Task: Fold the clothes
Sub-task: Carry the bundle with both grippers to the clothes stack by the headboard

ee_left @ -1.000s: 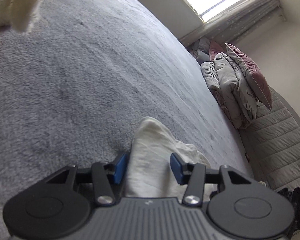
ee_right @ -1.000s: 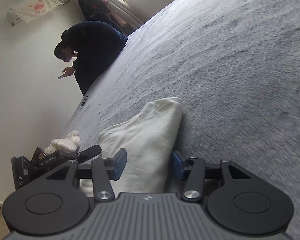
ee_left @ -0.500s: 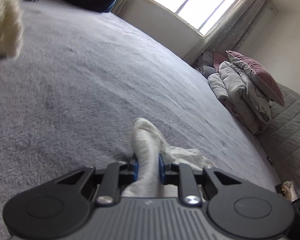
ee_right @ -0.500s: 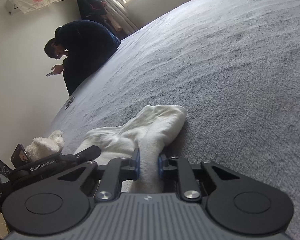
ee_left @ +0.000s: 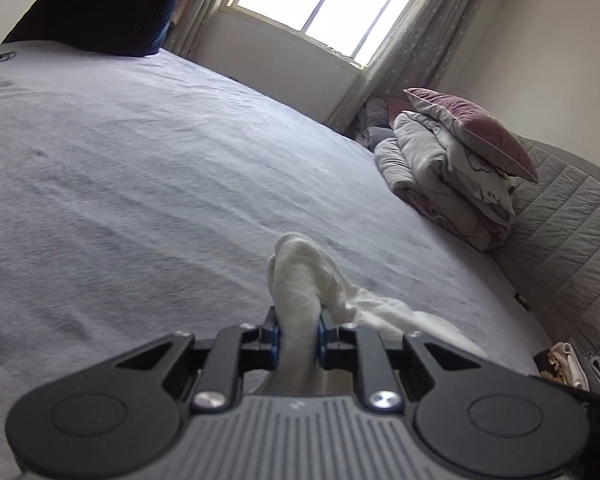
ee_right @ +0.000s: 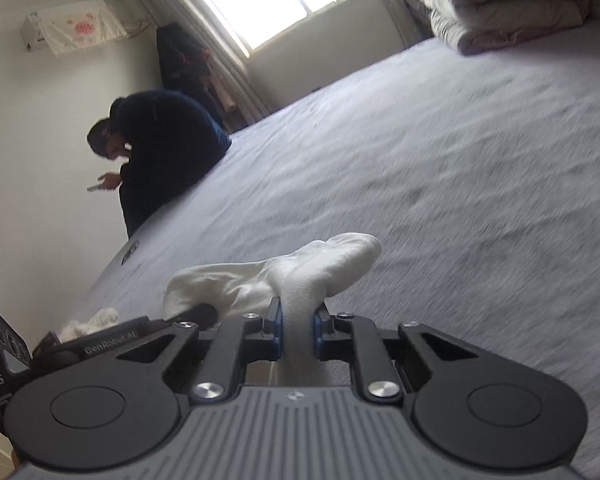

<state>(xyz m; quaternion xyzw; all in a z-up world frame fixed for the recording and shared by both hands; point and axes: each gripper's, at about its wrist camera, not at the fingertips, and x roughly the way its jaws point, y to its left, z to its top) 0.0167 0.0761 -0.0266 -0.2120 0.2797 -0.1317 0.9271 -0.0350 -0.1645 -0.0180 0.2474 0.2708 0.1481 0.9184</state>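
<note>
A white knitted garment [ee_left: 300,268] hangs bunched above the grey bed cover [ee_left: 140,160]. My left gripper [ee_left: 298,334] is shut on one fold of it, blue pads pressing the cloth from both sides. The rest trails down to the right onto the bed. In the right wrist view the same garment [ee_right: 328,260] bulges forward over the bed [ee_right: 460,180], and my right gripper [ee_right: 298,332] is shut on another fold. The left gripper's black housing [ee_right: 108,346] shows close by at the lower left. The cloth below both grippers is hidden.
A person in dark clothes [ee_right: 168,152] sits at the bed's far edge, looking at a phone. Folded quilts with a pink pillow [ee_left: 452,168] lie by the quilted headboard [ee_left: 560,240]. A fluffy white item [ee_right: 88,322] lies at the near left. Small folded clothes [ee_left: 564,364] sit at the right.
Both grippers closed from open onto folds of the white garment. Both then rose with it, so the views now take in more of the room and window.
</note>
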